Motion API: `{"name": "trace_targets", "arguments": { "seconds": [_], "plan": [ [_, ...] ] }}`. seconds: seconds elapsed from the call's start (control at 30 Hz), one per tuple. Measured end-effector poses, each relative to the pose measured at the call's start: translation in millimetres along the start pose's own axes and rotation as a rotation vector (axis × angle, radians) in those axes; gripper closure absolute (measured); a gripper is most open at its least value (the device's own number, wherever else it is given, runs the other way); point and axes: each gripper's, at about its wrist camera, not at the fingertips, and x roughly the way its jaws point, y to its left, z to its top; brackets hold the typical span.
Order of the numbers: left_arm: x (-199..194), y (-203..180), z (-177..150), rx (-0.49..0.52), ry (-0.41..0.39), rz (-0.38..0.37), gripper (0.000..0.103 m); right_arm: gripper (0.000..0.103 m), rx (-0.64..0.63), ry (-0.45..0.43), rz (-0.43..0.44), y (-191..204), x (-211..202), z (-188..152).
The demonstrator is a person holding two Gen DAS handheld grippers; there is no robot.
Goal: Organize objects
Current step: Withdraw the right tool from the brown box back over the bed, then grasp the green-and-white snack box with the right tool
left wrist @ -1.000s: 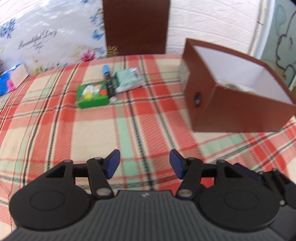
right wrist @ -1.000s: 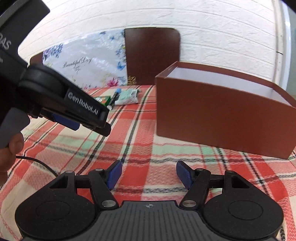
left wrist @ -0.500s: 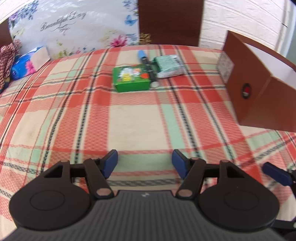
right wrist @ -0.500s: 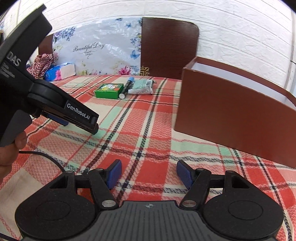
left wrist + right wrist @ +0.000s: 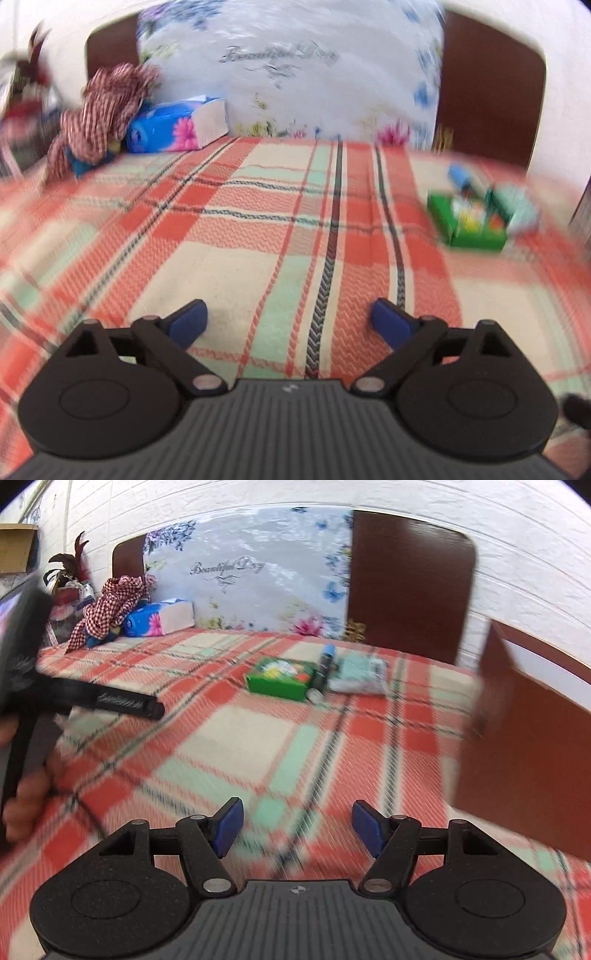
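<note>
A green box (image 5: pixel 280 679) lies on the plaid bedcover with a dark marker with a blue cap (image 5: pixel 325 666) and a pale green packet (image 5: pixel 360 675) beside it. The left wrist view shows that green box (image 5: pixel 469 221) blurred at the right. The brown storage box (image 5: pixel 532 716) stands at the right. My left gripper (image 5: pixel 290 323) hovers over bare cover, jaws opening wide, nothing between them. My right gripper (image 5: pixel 297 825) is open and empty, well short of the objects. The left gripper's body (image 5: pixel 92 701) and a hand show at the left of the right wrist view.
A blue tissue pack (image 5: pixel 177 125) and a red checked cloth (image 5: pixel 103 110) lie at the far left by the floral headboard (image 5: pixel 288 74). A plant (image 5: pixel 68 565) and clutter sit beyond the bed's left corner. The white brick wall (image 5: pixel 517 554) is behind.
Both grippers swung left across the bed. The left gripper's jaws spread much wider; the brown box left its view and the tissue pack and cloth came in. The right gripper stayed open.
</note>
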Motion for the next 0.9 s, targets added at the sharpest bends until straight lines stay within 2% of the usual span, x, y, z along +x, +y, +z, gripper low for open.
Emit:
{"name": "trace_targets", "arguments": {
  "seconds": [0.13, 0.23, 0.47, 0.57, 0.77, 0.9],
  "plan": [
    [-0.3, -6.5, -1.0, 0.026, -0.016, 0.006, 0.007, 0.041, -0.002, -0.061, -0.02, 10.9, 30.8, 27.4],
    [-0.8, 1.1, -1.2, -0.018, -0.023, -0.02, 0.007, 0.041, -0.03, -0.123, -0.046, 20.3, 51.5, 49.7],
    [2.6, 3.5, -2.0, -0.035, -0.028, -0.03, 0.007, 0.04, -0.065, -0.118, -0.086, 29.6, 104.8, 82.7],
    [2.3, 3.2, -2.0, -0.035, -0.028, -0.03, 0.006, 0.036, -0.055, -0.083, -0.12, 30.0, 120.5, 88.1],
    [2.4, 2.1, -1.9, -0.031, -0.027, -0.027, 0.006, 0.037, -0.024, -0.062, -0.111, 24.8, 124.8, 86.0],
    [3.3, 0.9, -1.3, -0.025, -0.024, -0.023, 0.006, 0.042, 0.011, -0.05, -0.095, 17.8, 124.9, 84.5]
  ]
}}
